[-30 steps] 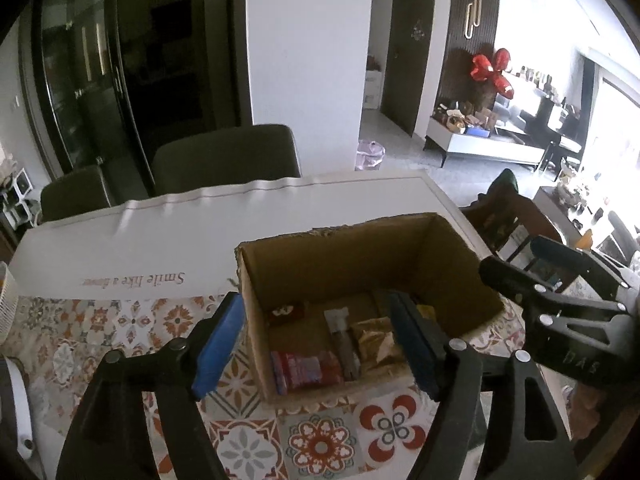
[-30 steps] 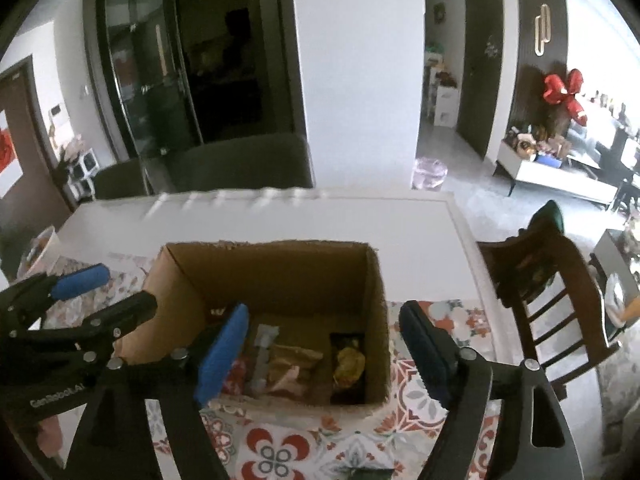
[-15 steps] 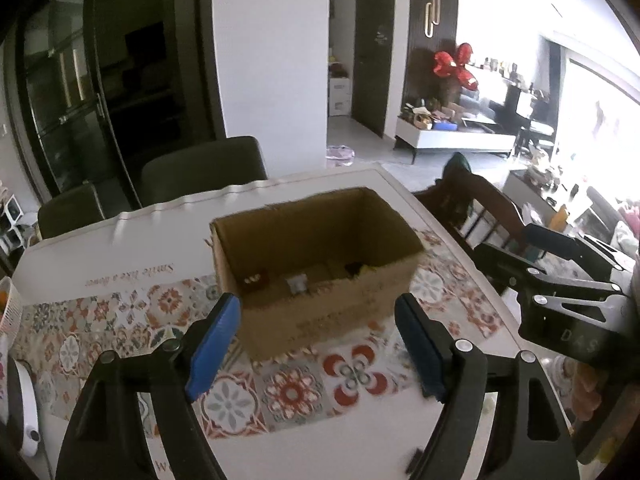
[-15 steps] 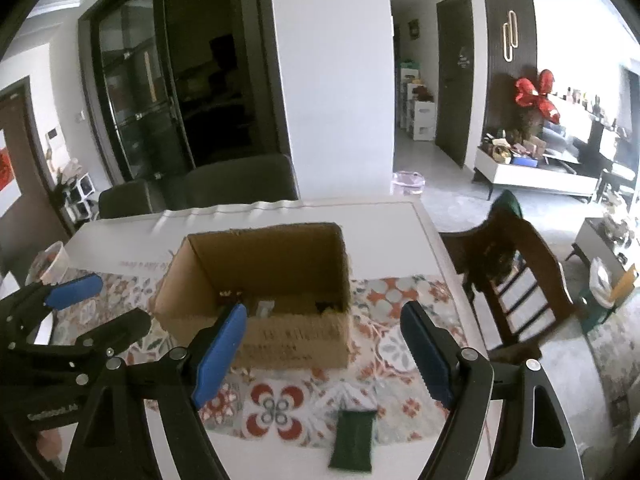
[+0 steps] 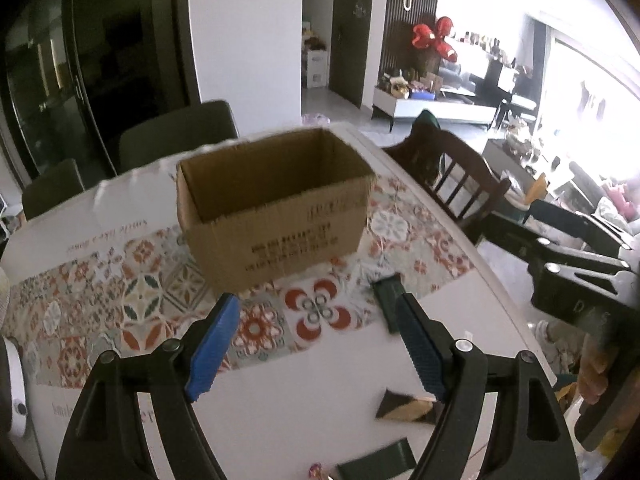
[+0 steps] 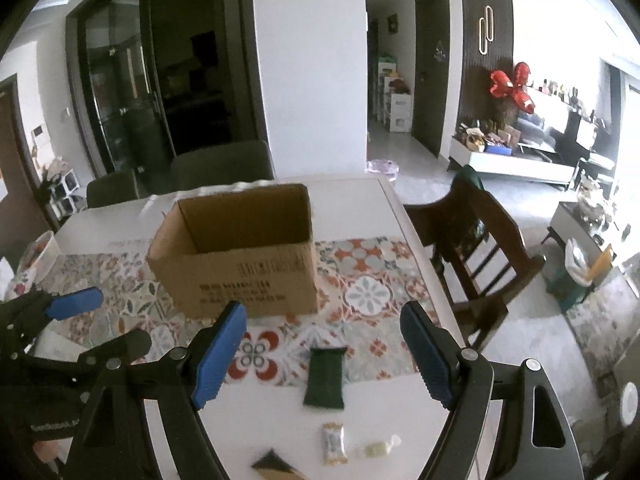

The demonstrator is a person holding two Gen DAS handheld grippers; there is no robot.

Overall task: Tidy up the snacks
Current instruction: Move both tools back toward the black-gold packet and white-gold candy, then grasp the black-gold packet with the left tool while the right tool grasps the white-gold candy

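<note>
- Dining room, white desk [image 6: 360, 208] with a patterned tile runner [image 6: 372, 292] across it; dark glass doors and grey chairs behind, wooden chair [image 6: 476, 248] off the desk's right side.
- Landmark: open cardboard box [image 6: 240, 256], upright on the runner, printed side facing the cameras. Inside not visible from either view.
- Dark green snack packet [image 6: 325, 378] on the desk in front of the box, slightly right of its centre, top end overlapping the runner edge; same packet in the left view [image 5: 386, 292].
- Small orange-printed snack bar [image 6: 333, 443] nearer the camera than the green packet, well in front of the box.
- Pale wrapped candy [image 6: 378, 448] just beside the bar, on its right.
- Black-and-tan triangular packet [image 6: 274, 465] left of the bar at the frame bottom; left view shows it too [image 5: 406, 408].
- Another dark green packet [image 5: 376, 464] at the bottom edge of the left view, far in front of the box.
- Left tool [image 5: 316, 344] above the desk in front of the box, blue pads spread wide, nothing between them.
- Right tool [image 6: 324, 356] also in front of the box, above the green packet, jaws wide apart, holding nothing.
</note>
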